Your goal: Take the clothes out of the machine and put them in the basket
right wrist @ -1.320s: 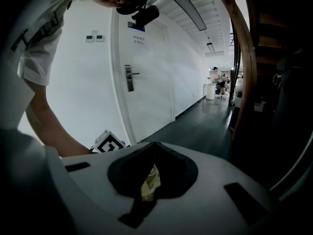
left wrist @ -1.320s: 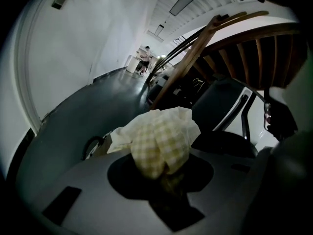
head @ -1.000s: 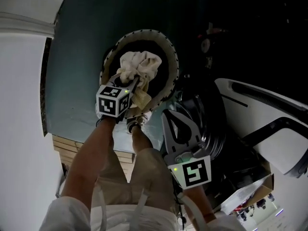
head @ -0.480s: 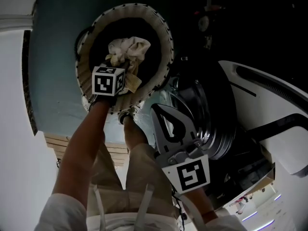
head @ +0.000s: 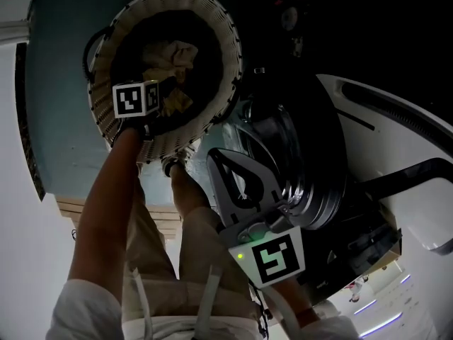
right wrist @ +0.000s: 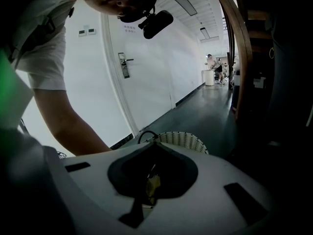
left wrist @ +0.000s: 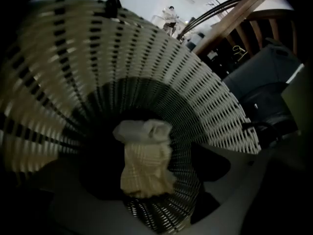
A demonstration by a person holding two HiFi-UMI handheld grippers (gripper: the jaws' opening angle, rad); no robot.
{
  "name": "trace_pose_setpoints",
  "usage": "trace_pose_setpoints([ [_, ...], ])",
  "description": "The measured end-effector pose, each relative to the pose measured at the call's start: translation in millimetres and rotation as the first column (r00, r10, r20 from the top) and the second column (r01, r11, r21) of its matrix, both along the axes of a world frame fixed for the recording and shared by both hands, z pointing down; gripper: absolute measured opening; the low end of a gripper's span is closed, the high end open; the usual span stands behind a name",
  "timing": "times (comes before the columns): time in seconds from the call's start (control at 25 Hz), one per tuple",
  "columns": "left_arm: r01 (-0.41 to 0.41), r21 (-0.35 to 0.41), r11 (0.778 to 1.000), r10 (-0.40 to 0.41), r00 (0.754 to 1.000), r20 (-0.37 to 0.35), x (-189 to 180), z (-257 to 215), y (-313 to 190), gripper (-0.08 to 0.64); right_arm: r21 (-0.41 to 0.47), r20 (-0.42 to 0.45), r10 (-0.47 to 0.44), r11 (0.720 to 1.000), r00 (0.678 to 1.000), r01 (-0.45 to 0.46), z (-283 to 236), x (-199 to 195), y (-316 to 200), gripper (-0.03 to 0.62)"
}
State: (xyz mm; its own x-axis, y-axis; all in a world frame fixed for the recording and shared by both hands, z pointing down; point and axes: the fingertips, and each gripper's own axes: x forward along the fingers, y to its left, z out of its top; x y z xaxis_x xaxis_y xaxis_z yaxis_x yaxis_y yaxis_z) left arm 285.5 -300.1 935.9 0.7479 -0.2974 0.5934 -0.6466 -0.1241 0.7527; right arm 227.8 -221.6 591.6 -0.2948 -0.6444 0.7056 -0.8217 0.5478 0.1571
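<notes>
In the basket (head: pixel 228 62), far left, the cloth (head: pixel 173 54) is lying loose.
The left gripper (head: pixel 166 98) is hovering over it, its jaws just opening wide, off the cloth; the right gripper (head: pixel 216 160) is hovering beside the machine (head: pixel 322 161), jaws together, empty.

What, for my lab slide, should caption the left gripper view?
Crumpled pale cloth inside the white woven basket, seen looking into its mouth.
</notes>
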Motion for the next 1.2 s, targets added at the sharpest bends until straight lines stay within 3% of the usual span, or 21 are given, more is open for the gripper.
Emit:
trace_pose_setpoints([
  [0.2, -0.028, 0.074, 0.997, 0.024, 0.999, 0.047, -27.7, -22.9, -1.7, 0.419, 0.021, 0.010, -0.015, 1.000, 1.000, 0.015, -16.7, -14.1, -3.5, 0.014],
  [0.48, 0.008, 0.111, 0.994, -0.006, 1.000, -0.020, -66.5, -70.0, 4.1, 0.414, 0.044, 0.026, -0.046, 0.998, 0.999, 0.045, -41.4, -57.7, -5.7, 0.014],
  [0.56, 0.041, 0.138, 0.990, -0.039, 0.999, -0.019, -86.2, -87.0, -0.1, 0.343, 0.055, 0.027, -0.061, 0.997, 0.998, 0.060, -49.9, -72.7, -7.0, 0.014],
  [0.68, 0.105, 0.184, 0.977, -0.102, 0.994, -0.027, -120.8, -117.2, -9.3, 0.152, 0.078, 0.025, -0.080, 0.994, 0.996, 0.078, -65.4, -94.7, -7.1, 0.014],
  [0.8, 0.139, 0.210, 0.968, -0.129, 0.990, -0.062, -151.4, -150.2, -12.2, 0.040, 0.109, 0.022, -0.093, 0.990, 0.995, 0.090, -85.9, -116.1, -4.8, 0.014],
  [1.04, 0.172, 0.294, 0.940, -0.150, 0.984, -0.096, -214.6, -227.3, -16.4, 0.014, 0.173, 0.001, -0.108, 0.979, 0.994, 0.106, -140.4, -154.3, -3.1, 0.014],
  [1.2, 0.228, 0.361, 0.904, -0.197, 0.973, -0.122, -258.2, -287.3, -27.0, 0.014, 0.232, -0.014, -0.137, 0.963, 0.991, 0.136, -186.9, -178.6, -6.0, 0.014],
])
